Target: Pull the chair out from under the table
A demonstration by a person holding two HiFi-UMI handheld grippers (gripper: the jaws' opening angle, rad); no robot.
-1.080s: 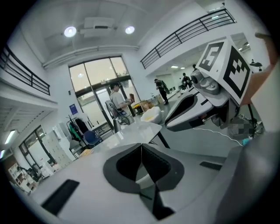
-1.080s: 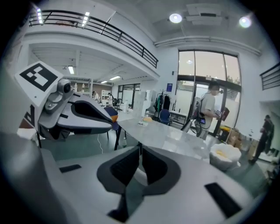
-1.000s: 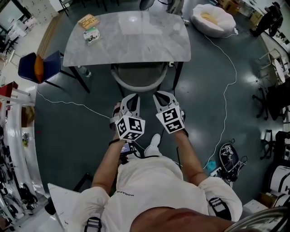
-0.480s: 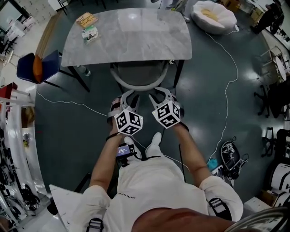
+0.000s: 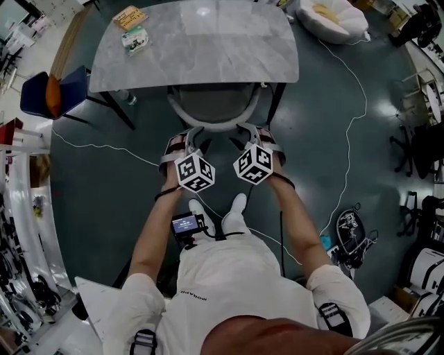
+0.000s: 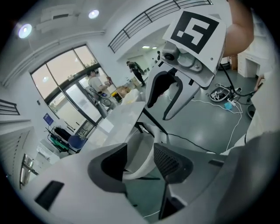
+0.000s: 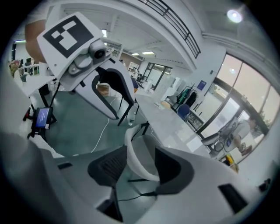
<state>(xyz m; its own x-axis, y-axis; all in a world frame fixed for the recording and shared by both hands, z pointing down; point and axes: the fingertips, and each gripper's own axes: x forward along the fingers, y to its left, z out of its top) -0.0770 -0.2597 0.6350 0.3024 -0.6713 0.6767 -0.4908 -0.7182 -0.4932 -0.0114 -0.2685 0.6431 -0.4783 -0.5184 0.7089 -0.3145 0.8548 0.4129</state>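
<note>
Chair (image 5: 214, 105), white with a curved backrest, stands tucked beneath the table (image 5: 201, 48), just ahead of both pairs of fingers. Only the near part of its seat and the backrest rim show clear of the table edge.

Nearest the viewer are the person's forearms, each ending in a marker cube behind the fingers.

Left gripper (image 5: 184, 136): fingers spread, having just been opening. Seen from its own camera, the left gripper (image 6: 141, 159) has the backrest rim (image 6: 146, 153) in the gap, with neither pad pressing on it.

Right gripper (image 5: 258, 133): likewise spread after just opening. From its own camera, the right gripper (image 7: 139, 166) shows the rim (image 7: 131, 146) running up through the gap, clear of both pads.

The two grippers sit side by side at the near arc of the backrest, the left at its left part and the right at its right part.

Beyond the fingers lies the grey tabletop, bearing a book (image 5: 132, 17) and a small box (image 5: 136, 39) at its far left corner. Well apart to the left of the left fingers is a blue chair (image 5: 52, 93). Far beyond the right fingers lies a white cushion (image 5: 331, 17).
</note>
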